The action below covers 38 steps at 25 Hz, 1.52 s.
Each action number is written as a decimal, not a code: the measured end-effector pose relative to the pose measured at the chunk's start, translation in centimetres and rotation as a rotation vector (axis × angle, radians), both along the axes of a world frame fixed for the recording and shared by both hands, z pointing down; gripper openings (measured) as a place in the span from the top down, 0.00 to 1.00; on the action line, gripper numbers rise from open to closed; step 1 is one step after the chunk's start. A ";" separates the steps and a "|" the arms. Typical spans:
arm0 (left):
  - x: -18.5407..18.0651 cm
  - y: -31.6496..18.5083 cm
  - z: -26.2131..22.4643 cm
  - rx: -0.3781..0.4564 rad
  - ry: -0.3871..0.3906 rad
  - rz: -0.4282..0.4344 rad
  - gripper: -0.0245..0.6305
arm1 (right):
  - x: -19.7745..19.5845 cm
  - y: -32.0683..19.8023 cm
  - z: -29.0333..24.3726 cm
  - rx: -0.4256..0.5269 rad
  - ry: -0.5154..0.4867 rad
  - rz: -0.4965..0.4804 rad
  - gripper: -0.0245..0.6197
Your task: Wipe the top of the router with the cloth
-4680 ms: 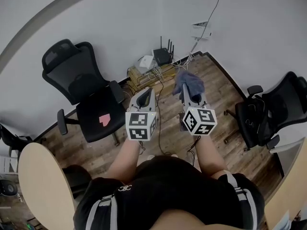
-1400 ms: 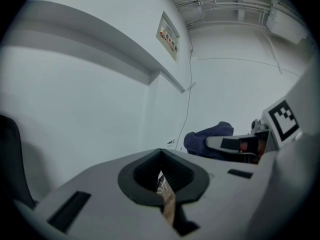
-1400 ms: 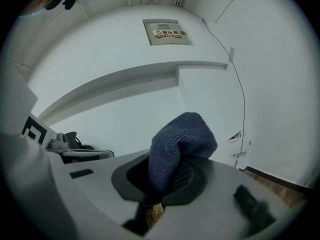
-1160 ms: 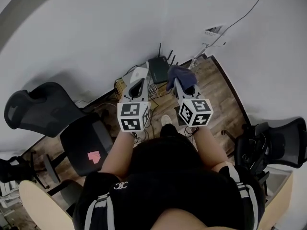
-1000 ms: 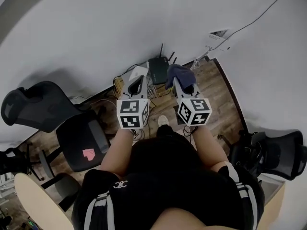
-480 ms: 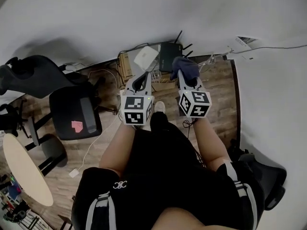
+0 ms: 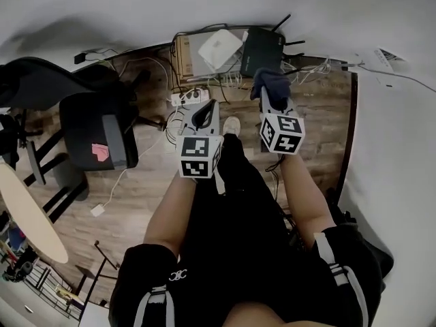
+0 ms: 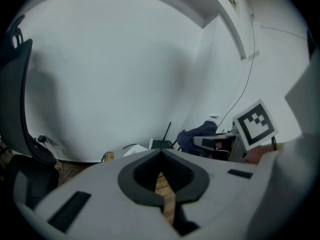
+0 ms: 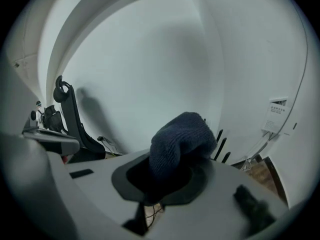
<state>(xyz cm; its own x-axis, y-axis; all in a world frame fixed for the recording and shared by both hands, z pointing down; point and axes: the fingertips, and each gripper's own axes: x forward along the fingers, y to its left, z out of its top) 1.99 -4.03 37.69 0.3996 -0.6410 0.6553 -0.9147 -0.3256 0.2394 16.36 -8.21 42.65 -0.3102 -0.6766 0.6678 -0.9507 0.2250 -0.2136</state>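
Looking down from the head view, the router (image 7: 262,46) lies at the top centre against the wall. Its top face is bare, so I have an open way down onto it. Its antennas (image 7: 284,23) rise along the upper right edge. A white box (image 7: 219,48) just beside it closes off the left side. The cloth (image 7: 270,84) clamped in my right gripper (image 7: 268,95) hangs near the router's front edge. Cables (image 7: 184,101), and what looks like a power strip, clutter the floor ahead of my left gripper (image 7: 207,109). The office chair (image 7: 95,138) stands well apart, at the left.
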 end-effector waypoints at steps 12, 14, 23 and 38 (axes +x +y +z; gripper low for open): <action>-1.5 0.8 15.4 -0.162 0.013 -0.075 0.95 | -1.2 -1.1 17.0 -0.144 0.039 -0.045 0.89; -1.7 1.3 17.3 -0.185 0.016 -0.080 0.95 | -1.2 -1.7 19.3 -0.160 0.055 -0.043 0.89; -2.9 2.5 22.4 -0.263 0.008 -0.067 0.95 | -1.1 -3.8 27.1 -0.254 0.115 -0.026 0.89; -3.7 0.7 23.5 -0.260 0.028 -0.049 0.95 | -0.3 -8.3 30.9 -0.319 0.219 0.029 0.89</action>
